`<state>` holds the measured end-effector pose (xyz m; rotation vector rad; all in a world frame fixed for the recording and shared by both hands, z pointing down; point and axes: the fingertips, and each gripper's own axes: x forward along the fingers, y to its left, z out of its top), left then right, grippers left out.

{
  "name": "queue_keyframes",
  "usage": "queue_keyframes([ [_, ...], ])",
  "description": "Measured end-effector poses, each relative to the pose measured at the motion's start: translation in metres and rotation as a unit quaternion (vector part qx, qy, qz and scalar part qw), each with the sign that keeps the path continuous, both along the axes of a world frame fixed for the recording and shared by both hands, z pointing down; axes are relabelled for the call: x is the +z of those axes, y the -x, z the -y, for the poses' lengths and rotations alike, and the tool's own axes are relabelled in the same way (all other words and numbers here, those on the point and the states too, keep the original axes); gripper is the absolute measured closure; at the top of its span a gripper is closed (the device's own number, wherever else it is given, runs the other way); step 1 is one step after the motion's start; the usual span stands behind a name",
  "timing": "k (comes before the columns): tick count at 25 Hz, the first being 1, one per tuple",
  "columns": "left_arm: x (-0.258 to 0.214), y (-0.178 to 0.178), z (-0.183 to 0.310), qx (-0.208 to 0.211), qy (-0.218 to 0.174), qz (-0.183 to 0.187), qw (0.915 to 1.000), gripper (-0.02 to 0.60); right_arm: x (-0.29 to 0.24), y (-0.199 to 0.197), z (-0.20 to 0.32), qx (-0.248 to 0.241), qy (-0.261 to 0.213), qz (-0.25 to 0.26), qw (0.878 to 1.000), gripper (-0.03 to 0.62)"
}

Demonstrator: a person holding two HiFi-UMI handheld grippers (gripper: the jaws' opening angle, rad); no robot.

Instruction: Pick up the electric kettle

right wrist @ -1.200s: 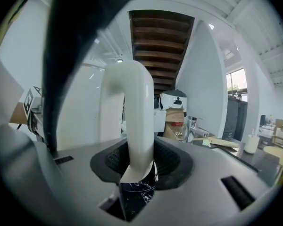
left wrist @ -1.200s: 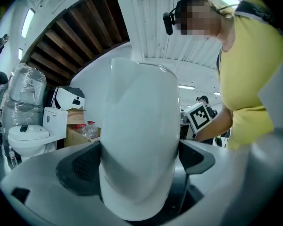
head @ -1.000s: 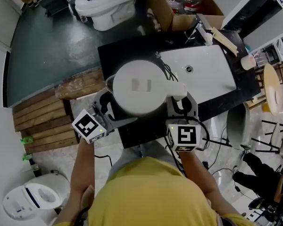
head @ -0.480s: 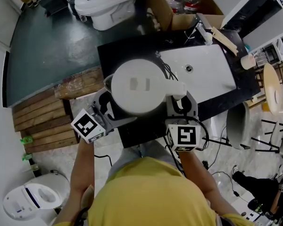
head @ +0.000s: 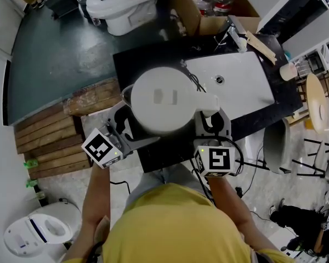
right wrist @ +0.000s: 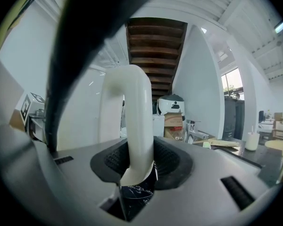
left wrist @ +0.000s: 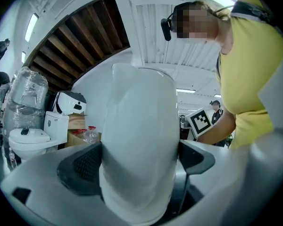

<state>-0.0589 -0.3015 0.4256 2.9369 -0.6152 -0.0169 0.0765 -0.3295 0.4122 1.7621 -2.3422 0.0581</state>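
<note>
The white electric kettle (head: 162, 100) is seen from above over the front edge of the black table (head: 137, 59), its round lid facing up. My left gripper (head: 125, 119) is shut on the kettle's left side; in the left gripper view the white body (left wrist: 139, 140) fills the space between the dark pads (left wrist: 82, 166). My right gripper (head: 210, 119) is shut on the kettle's handle (head: 206, 103); in the right gripper view the curved white handle (right wrist: 137, 121) sits clamped between both pads (right wrist: 172, 161). The kettle's base is hidden.
A white sink basin (head: 236, 81) lies on the black table behind the kettle. A cardboard box (head: 208, 12) and a white toilet (head: 126, 1) stand beyond it. Wooden planks (head: 49, 141) and another toilet (head: 35, 232) are on the floor at left.
</note>
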Motion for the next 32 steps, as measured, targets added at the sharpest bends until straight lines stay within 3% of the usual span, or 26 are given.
queue_keyframes([
  [19,-0.059,-0.009,-0.024,0.002,-0.039,0.0,0.9993,0.064,-0.062,-0.01,-0.026,0.005,-0.054,0.001,0.999,0.462],
  [32,-0.081,-0.051,-0.062,0.039,-0.052,0.002,0.9979,0.064,-0.085,-0.053,-0.075,0.05,-0.076,-0.003,0.996,0.462],
])
